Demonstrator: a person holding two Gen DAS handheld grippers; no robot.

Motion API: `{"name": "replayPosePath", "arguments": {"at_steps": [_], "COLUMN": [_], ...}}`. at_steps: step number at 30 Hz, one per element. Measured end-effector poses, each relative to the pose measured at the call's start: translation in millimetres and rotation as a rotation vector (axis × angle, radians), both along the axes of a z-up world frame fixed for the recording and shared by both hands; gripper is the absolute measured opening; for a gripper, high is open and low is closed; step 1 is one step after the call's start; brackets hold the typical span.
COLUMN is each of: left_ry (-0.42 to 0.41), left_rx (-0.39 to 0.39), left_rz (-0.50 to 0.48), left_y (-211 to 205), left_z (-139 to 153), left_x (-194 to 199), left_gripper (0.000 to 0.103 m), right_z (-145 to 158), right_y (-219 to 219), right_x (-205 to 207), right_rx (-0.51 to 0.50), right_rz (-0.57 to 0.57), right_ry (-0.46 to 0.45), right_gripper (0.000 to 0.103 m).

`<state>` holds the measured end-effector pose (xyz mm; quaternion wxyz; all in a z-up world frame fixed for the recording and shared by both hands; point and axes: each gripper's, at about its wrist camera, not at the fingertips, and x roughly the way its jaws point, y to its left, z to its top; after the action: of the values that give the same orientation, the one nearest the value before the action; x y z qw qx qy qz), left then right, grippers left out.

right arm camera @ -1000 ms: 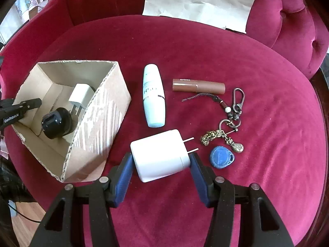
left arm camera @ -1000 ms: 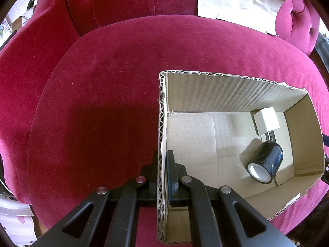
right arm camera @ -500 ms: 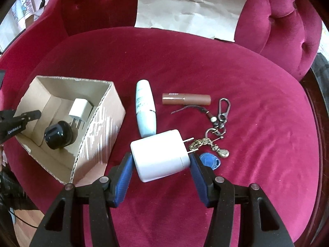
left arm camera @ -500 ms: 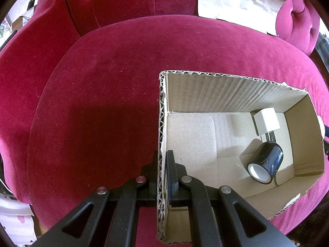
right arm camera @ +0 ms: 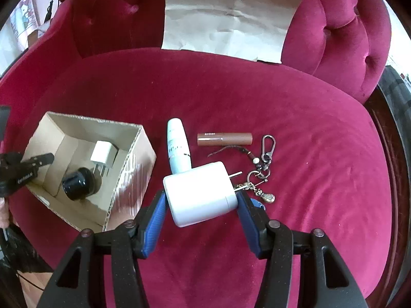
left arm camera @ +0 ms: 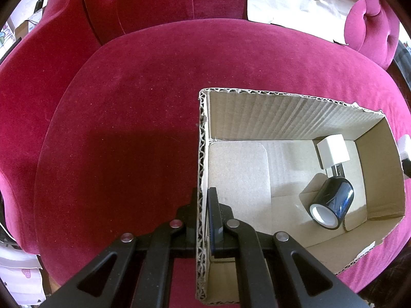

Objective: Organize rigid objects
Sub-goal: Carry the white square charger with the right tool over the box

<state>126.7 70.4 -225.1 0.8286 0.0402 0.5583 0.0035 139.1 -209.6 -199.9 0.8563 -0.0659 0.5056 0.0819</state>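
My right gripper [right arm camera: 200,200] is shut on a large white plug adapter [right arm camera: 199,196], held above the red velvet seat with its prongs pointing right. An open cardboard box [right arm camera: 128,169] stands to its left, and my left gripper [left arm camera: 203,205] is shut on the box's near wall [left arm camera: 201,192]. Inside the box lie a small white charger [left arm camera: 332,151] and a black tape roll [left arm camera: 331,202]. On the seat rest a white tube [right arm camera: 178,151], a brown lipstick tube [right arm camera: 224,138], a keychain with charms [right arm camera: 259,169] and a blue tag [right arm camera: 258,202], partly hidden by a finger.
A creased brown paper sheet [right arm camera: 228,18] leans on the tufted backrest [right arm camera: 341,33]. The seat's rounded front edge drops away near both grippers. Boxes and clutter [left arm camera: 20,277] sit on the floor at far left.
My right gripper has risen with the white adapter, so the seat items look smaller and farther below. The left gripper and the box have stayed put.
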Motion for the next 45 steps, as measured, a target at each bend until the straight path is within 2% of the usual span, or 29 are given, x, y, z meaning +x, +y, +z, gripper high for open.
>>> {"name": "replayPosePath", "arguments": {"at_steps": [10, 19, 26, 34, 45], "left_ry": [0.0, -0.001, -0.001, -0.001, -0.001], "left_rx": [-0.001, 0.001, 0.001, 0.0, -0.001], "left_rz": [0.0, 0.0, 0.001, 0.001, 0.001], "left_y": [1, 0, -1, 0, 0], "left_z": [-1, 0, 1, 1, 1], "left_x": [0, 1, 0, 1, 1], "left_gripper": [0.005, 0.005, 0.005, 0.005, 0.005], "right_z": [25, 43, 48, 44, 25], "right_y": [13, 42, 68, 97, 127], "right_x": [0, 1, 3, 2, 2], "right_rx": [0.019, 0.05, 0.081, 0.118, 0.116], "right_rz": [-0.005, 0.046, 0.102, 0.158, 0.21], "right_ry": [-0.055, -0.09, -0.085, -0.081, -0.054], "right_gripper": [0.059, 0.059, 0.059, 0.059, 0.059]}}
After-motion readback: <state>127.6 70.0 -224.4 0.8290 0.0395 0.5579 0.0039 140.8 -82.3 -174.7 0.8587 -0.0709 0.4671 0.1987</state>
